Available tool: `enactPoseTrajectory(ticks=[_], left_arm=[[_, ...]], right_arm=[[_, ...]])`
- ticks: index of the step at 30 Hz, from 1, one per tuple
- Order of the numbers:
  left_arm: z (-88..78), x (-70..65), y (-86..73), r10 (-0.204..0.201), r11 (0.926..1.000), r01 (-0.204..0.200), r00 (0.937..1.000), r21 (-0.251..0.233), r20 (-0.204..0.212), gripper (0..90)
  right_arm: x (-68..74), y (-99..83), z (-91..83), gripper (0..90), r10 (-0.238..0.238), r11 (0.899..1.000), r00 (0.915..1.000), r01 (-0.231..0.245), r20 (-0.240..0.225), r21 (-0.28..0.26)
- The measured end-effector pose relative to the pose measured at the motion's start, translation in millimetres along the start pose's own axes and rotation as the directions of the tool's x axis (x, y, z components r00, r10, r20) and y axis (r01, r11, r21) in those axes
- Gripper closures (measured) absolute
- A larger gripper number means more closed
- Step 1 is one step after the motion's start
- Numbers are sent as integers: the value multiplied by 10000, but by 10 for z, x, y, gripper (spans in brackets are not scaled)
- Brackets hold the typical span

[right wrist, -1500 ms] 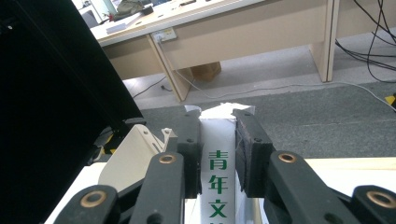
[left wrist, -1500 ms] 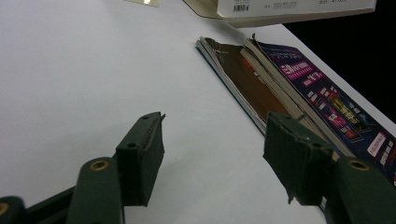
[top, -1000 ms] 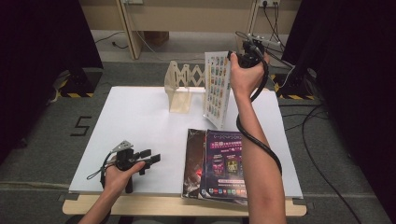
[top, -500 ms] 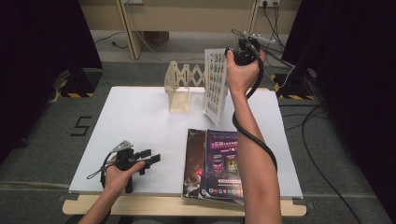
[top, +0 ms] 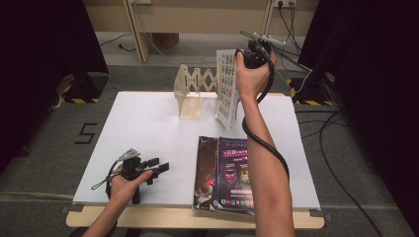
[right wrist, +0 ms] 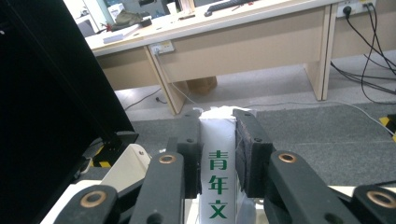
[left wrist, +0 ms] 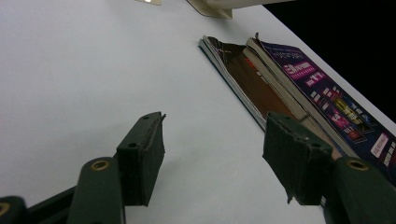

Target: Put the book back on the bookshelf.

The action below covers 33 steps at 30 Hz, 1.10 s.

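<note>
A: What is the biggest thing in the scene?

B: The white table [top: 148,128]. At its near edge, right of centre, lie two glossy magazines [top: 225,175], a dark brown one under one with a purple cover.

A: And the thing being handled?

B: A magazine [top: 226,89] with a white cover printed in rows of small coloured pictures, held upright at the far side of the table, its lower edge close to or on the tabletop. Its white spine [right wrist: 218,158] carries green Chinese characters.

A: What stands beside it?

B: Just to its left, a pale wooden accordion-style rack [top: 190,91].

A: What holds the magazine?

B: The right gripper [right wrist: 218,140], raised high, clamps its jaws on the top of the spine.

A: The other one?

B: The left gripper [left wrist: 212,158] rests near the table's near left edge, jaws spread wide with nothing between them, pointing toward the flat magazines.
</note>
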<state>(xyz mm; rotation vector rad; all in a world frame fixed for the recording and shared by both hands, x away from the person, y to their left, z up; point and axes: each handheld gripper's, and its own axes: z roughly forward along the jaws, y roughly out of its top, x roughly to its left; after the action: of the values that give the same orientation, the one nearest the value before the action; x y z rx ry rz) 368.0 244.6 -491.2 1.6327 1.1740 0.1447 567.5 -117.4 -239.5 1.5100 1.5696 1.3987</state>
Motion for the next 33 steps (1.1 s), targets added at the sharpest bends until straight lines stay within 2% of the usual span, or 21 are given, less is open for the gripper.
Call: enactPoseTrajectory(ticks=[9, 15, 18, 21, 25, 28, 33], left_arm=[[2, 24, -6, -39, 10000, 39, 10000, 34, -29, 372], [10, 36, -17, -70, 10000, 70, 10000, 70, -25, 372], [10, 40, -18, -55, 10000, 56, 10000, 69, -58, 372], [10, 37, -24, -36, 10000, 36, 10000, 23, -42, 372], [12, 35, -26, -22, 10000, 22, 10000, 38, -43, 372], [23, 30, -27, -9, 10000, 9, 10000, 48, -23, 372], [26, 24, -31, 19, 10000, -19, 10000, 81, 3, 372]], right_arm=[[45, -12, 61, 745, -269, 9990, 9996, 270, 31, -366], [50, -21, 91, 744, -256, 9988, 9997, 256, 10, -408], [62, -47, 96, 744, -402, 9979, 9992, 402, 8, -500], [74, -135, 96, 743, -665, 9964, 9978, 668, 73, -529], [62, -197, 85, 741, -759, 9950, 9971, 759, 31, -642], [73, -235, 42, 741, -1121, 9912, 9937, 1125, 98, -693], [61, -304, 2, 738, -1199, 9899, 9927, 1204, 112, -747]])
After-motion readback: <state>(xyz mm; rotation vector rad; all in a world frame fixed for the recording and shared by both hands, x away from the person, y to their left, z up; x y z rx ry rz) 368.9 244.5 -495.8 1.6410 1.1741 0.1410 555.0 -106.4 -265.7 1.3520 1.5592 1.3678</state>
